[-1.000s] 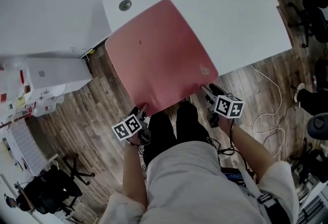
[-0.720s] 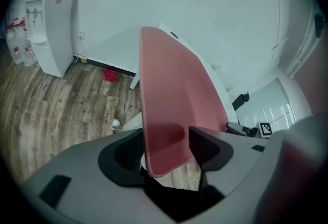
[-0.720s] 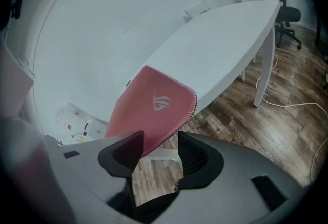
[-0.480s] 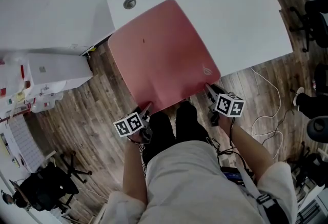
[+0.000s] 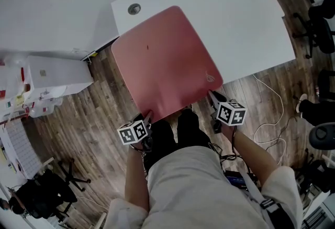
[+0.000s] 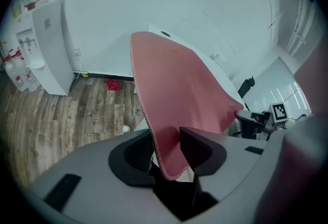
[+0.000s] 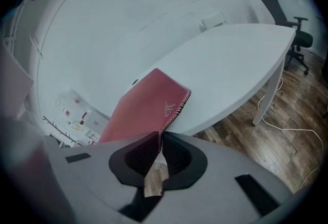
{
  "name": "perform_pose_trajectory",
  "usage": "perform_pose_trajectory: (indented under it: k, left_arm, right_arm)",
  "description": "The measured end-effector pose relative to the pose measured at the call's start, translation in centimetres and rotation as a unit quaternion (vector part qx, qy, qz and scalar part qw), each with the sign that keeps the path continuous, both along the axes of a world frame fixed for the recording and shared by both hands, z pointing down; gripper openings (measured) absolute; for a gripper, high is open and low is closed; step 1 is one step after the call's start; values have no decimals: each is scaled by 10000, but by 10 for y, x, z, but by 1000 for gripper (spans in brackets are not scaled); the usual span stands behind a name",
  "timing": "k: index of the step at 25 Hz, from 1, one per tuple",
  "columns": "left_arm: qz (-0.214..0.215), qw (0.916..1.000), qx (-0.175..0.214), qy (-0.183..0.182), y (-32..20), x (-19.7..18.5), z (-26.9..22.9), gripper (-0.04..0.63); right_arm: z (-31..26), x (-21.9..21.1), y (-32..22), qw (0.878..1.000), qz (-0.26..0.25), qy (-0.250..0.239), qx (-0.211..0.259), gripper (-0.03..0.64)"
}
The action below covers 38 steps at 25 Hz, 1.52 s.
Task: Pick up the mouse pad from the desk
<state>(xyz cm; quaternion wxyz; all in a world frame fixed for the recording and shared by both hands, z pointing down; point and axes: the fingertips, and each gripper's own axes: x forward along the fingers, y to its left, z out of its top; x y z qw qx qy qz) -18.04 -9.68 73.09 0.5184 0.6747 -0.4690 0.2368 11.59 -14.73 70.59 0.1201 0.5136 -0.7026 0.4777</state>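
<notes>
Mouse pad (image 5: 165, 60), thin, light and likely floppy, overhangs the desk's (image 5: 235, 18) near edge; its near corners suit gripping. Right gripper (image 5: 212, 96) has just closed, pinching one. Left gripper's (image 5: 146, 116) jaws have been closing around the other, not yet clamped.

Pale grey top (image 5: 188, 191), black trousers (image 5: 180, 131) were worn; left gripper (image 5: 146, 116), right gripper (image 5: 211, 94) grey (black-and-white marker cube (image 5: 231, 112) on each).
</notes>
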Motion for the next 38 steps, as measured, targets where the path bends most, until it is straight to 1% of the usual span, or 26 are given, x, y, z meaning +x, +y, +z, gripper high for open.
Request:
perform_pose_trajectory:
  k: [2,3,5,7,9,11,15,20,24,30,38]
  left_arm:
    - [-37,10000,57,-12,0,0,-1,154]
    - [-54,9999,112,4,0,0,-3,138]
    - [-34,9996,275,25,-4,3,-10,80]
    - [65,9991,426,-35,-8,4,-17,58]
    - [167,9984,528,-130,-10,6,-22,51]
    - [160,9980,595,-134,-11,8,-26,47]
    - [53,9974,717,45,-16,10,-36,35]
    - [150,9948,992,155,-24,18,-55,31]
    - [195,9898,1394,222,-40,26,-77,31]
    - [457,9810,1883,-15,-56,39,-108,31]
    - [393,9665,2527,-203,-81,41,-149,30]
  right_arm:
    - [-2,-2,0,9999,-92,66,41,52]
    - [-3,-1,0,9998,-130,99,67,52]
    - [-7,-2,-1,9995,-215,174,139,51]
    - [-10,-5,-3,9988,-324,271,233,51]
    - [-12,-8,-4,9975,-469,400,333,51]
    - [-14,-10,-5,9958,-635,507,424,51]
    - [-25,-19,-9,9907,-985,665,665,51]
    - [-42,-29,-13,9816,-1400,806,1016,49]
    - [-59,-39,-22,9747,-1631,811,1299,49]
    - [-84,-54,-30,9656,-1854,752,1661,48]
    - [-124,-72,-49,9515,-2034,809,2162,48]
